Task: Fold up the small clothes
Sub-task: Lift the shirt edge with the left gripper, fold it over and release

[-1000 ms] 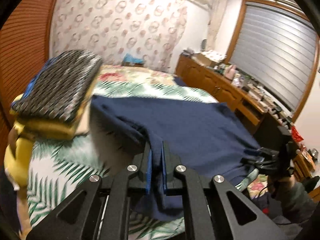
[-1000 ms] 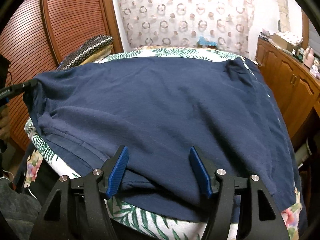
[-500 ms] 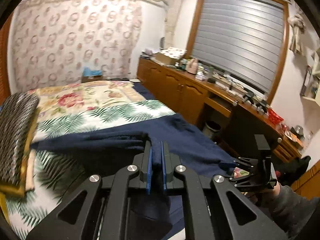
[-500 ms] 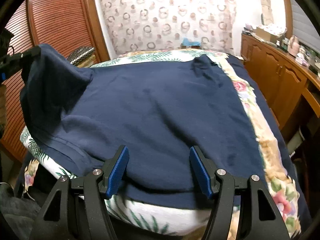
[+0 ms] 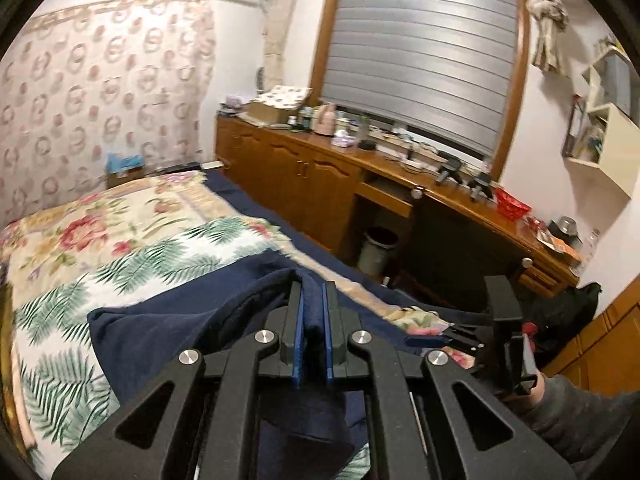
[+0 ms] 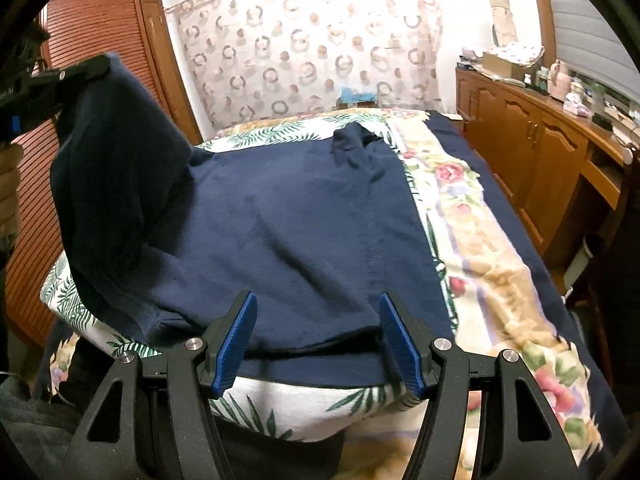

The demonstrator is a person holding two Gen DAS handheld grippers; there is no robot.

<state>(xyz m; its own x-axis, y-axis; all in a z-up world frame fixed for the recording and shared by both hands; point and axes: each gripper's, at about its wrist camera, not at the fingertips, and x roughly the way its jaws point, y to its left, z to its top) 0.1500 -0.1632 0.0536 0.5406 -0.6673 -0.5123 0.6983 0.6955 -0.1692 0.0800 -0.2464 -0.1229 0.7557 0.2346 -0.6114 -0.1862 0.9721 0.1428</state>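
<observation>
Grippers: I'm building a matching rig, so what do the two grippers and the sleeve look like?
Both the left gripper and the right gripper are black, with open triangular arms, silver pivot screws and ridged blue pads. The sleeve is dark grey.

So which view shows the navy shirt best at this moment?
The right wrist view: the navy shirt is spread over the bed, with one side lifted by the left gripper. The left wrist view shows only a bunched fold of it clamped between that gripper's fingers.
</observation>
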